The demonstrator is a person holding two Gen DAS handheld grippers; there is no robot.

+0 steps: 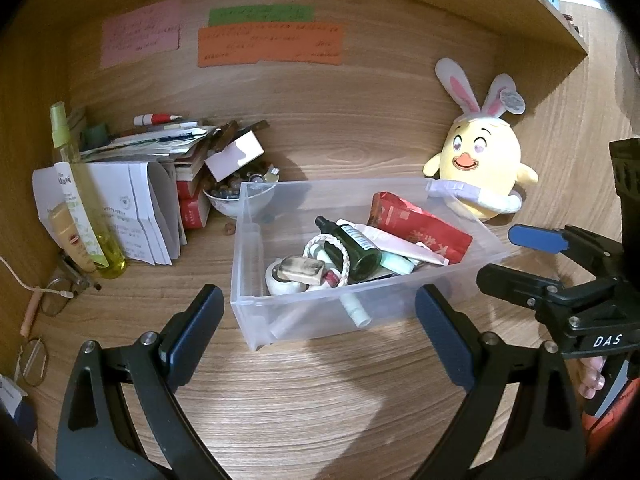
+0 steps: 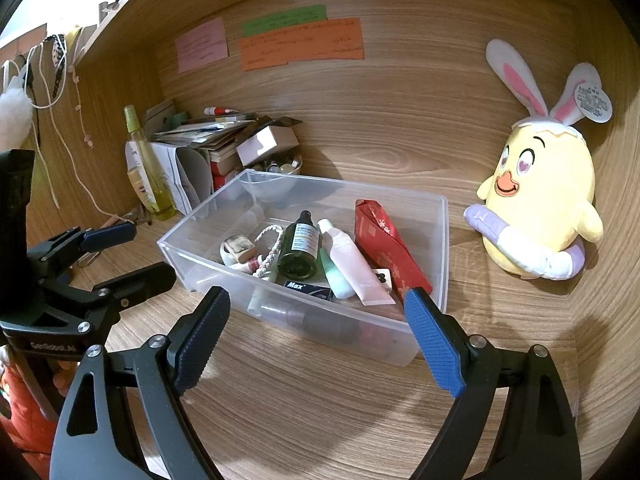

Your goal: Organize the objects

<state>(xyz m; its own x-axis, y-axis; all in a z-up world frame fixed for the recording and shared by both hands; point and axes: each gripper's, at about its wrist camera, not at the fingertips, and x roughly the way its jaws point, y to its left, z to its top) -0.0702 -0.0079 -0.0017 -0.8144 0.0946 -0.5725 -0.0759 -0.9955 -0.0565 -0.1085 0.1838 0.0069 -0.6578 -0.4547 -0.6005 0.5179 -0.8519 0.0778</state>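
A clear plastic bin [image 1: 256, 312] [image 2: 192, 236] stands on the wooden desk. It holds a dark green bottle [image 1: 352, 246] [image 2: 300, 246], a red packet [image 1: 416, 228] [image 2: 384, 248], a pink tube [image 2: 354, 264], a braided white ring [image 1: 326, 240] and other small items. My left gripper [image 1: 320, 320] is open and empty just in front of the bin; it also shows in the right wrist view [image 2: 132, 252]. My right gripper [image 2: 320, 328] is open and empty at the bin's near side; it shows in the left wrist view [image 1: 512, 256] to the bin's right.
A yellow chick plush with rabbit ears [image 1: 484, 164] [image 2: 540, 196] leans on the back wall right of the bin. At the left stand a yellow spray bottle [image 1: 80, 196] [image 2: 148, 168], folded papers [image 1: 144, 208], stacked books, a bowl of beads [image 1: 236, 196] and glasses [image 1: 56, 296].
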